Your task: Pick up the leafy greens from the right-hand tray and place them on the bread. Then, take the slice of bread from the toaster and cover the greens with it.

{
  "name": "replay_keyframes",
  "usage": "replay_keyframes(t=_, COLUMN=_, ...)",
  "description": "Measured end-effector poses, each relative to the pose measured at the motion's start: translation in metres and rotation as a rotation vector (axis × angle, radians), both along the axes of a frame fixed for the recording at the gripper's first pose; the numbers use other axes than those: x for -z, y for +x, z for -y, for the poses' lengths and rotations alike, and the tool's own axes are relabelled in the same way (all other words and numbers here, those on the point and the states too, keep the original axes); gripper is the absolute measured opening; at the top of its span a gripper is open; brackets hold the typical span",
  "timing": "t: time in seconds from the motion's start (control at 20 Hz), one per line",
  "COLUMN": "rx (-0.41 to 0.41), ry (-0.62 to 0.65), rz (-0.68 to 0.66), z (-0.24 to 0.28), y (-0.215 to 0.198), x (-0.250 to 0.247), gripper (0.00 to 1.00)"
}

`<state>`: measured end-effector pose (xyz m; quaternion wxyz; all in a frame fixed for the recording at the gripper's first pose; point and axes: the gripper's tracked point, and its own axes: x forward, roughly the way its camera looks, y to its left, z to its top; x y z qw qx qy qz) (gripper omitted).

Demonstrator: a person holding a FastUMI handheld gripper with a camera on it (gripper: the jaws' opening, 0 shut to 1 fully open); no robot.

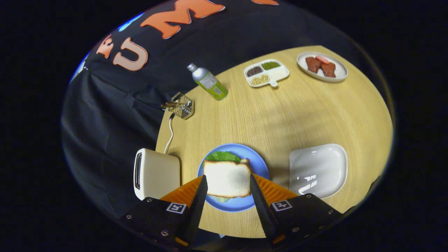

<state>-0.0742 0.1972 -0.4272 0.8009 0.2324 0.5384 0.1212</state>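
Wooden table [280, 115]: gripper [227, 183] clasps bread slice [227, 178] over greens [222, 156] (blue plate [260, 166]).

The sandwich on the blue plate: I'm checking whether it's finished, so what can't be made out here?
- Whether the fingers touch the top bread slice: its side edges lie behind them.
- The bottom slice: covered by the top slice.
- The leafy greens: mostly under the bread.
- The toaster slot: seen side-on, contents hidden.
- The blue plate: near rim partly behind the fingers.
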Motion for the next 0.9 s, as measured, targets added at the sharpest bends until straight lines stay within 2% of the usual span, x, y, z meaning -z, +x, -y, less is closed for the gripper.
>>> replay_keyframes(t=0.15, rx=0.002, ry=-0.067, rz=0.154, z=0.021, y=0.024, x=-0.05, gripper=0.86)
replay_keyframes(t=0.35, rx=0.025, ry=-0.17, rz=0.355, z=0.053, y=0.047, x=-0.114, gripper=0.94)
replay_keyframes(t=0.65, rx=0.118, ry=-0.309, rz=0.707, z=0.102, y=0.072, x=-0.225, gripper=0.98)
replay_keyframes(t=0.9, rx=0.206, ry=-0.394, rz=0.934, z=0.14, y=0.078, x=-0.304, gripper=0.98)
